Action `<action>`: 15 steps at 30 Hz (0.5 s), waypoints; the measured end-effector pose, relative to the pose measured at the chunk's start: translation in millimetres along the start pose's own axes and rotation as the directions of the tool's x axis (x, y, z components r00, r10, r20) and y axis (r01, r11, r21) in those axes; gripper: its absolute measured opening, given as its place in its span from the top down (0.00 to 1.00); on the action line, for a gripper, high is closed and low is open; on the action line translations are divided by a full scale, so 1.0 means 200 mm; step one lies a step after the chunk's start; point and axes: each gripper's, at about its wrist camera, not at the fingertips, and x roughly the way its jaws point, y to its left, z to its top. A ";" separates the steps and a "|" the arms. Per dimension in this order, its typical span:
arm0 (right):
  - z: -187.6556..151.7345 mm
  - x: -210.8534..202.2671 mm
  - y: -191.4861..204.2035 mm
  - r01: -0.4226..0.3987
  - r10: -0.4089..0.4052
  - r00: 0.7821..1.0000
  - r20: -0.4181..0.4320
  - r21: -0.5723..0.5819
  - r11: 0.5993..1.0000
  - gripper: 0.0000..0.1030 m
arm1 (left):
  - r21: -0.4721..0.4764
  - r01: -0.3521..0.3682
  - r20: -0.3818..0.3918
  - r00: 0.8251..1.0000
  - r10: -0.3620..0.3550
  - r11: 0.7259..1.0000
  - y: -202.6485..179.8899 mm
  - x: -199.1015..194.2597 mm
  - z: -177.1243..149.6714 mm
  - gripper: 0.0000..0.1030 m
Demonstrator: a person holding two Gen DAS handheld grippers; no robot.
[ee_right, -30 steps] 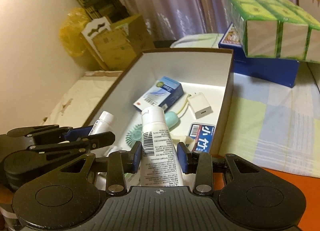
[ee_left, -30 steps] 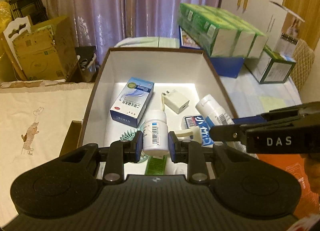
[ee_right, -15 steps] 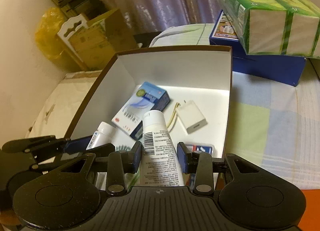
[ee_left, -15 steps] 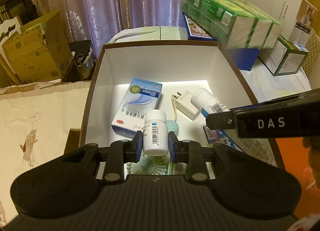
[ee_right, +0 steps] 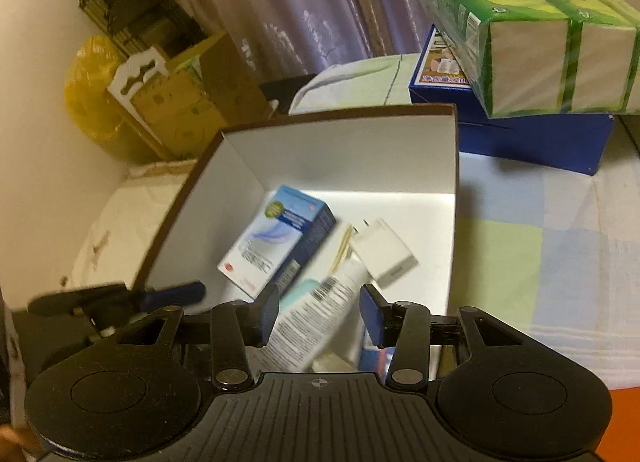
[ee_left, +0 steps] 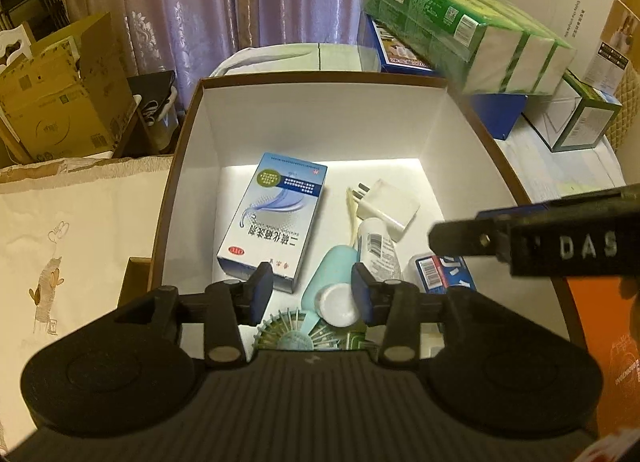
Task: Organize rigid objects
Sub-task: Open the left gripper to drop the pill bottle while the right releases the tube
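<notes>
Left gripper [ee_left: 313,294], seen from its own wrist camera: the jaws have just been opening and stand moderately apart over the near end of the white-lined storage box [ee_left: 320,118]. The small white pill bottle [ee_left: 337,305] lies loose in the box below them, its cap toward the camera, nearer the right-hand pad; neither pad presses on it. It rests against a pale teal fan [ee_left: 320,302], whose round grille shows at 6 o'clock from the bottle. The blue-and-white medicine carton [ee_left: 274,218] lies flat at 10 o'clock from the bottle, the white charger plug [ee_left: 386,206] at 1 o'clock, and a small blue packet [ee_left: 440,268] at 3 o'clock by the right wall. Right gripper [ee_right: 320,312], from its own camera: the jaws have likewise just been opening and stand apart, with the white tube [ee_right: 316,318] between them but free of both pads; the tube is blurred and tilted, its cap pointing to 1 o'clock toward the charger plug. In the left view the tube lies between the fan and the blue packet. A stack of green tissue packs [ee_right: 532,34] sits outside the box at 2 o'clock.
</notes>
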 end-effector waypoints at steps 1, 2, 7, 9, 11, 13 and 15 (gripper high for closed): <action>-0.02 0.00 0.00 0.005 -0.005 1.000 -0.005 -0.011 1.000 0.58 | 0.002 0.000 0.002 1.000 0.000 1.000 0.00 -0.01 0.00 0.57; -0.04 0.00 0.00 0.009 -0.009 1.000 -0.011 -0.022 1.000 0.58 | 0.004 -0.004 0.002 1.000 0.004 1.000 0.00 -0.01 -0.01 0.55; -0.12 -0.04 0.02 0.009 -0.010 1.000 -0.017 -0.062 0.998 0.54 | 0.004 -0.005 0.016 1.000 0.005 1.000 0.02 -0.08 -0.05 0.47; -0.15 -0.08 0.02 0.014 -0.015 1.000 -0.009 -0.082 0.997 0.52 | 0.003 -0.005 0.032 0.999 0.005 1.000 0.01 -0.12 -0.07 0.45; -0.18 -0.11 0.03 0.025 -0.025 1.000 0.009 -0.097 0.995 0.48 | 0.001 0.000 0.046 0.999 0.000 1.000 0.01 -0.17 -0.09 0.45; -0.21 -0.16 0.04 0.037 -0.033 0.999 0.033 -0.110 0.993 0.43 | -0.008 0.006 0.061 0.998 -0.005 1.000 0.00 -0.22 -0.11 0.41; -0.23 -0.21 0.05 0.038 -0.031 0.998 0.055 -0.126 0.991 0.40 | -0.017 0.007 0.084 0.996 -0.005 1.000 -0.02 -0.28 -0.13 0.39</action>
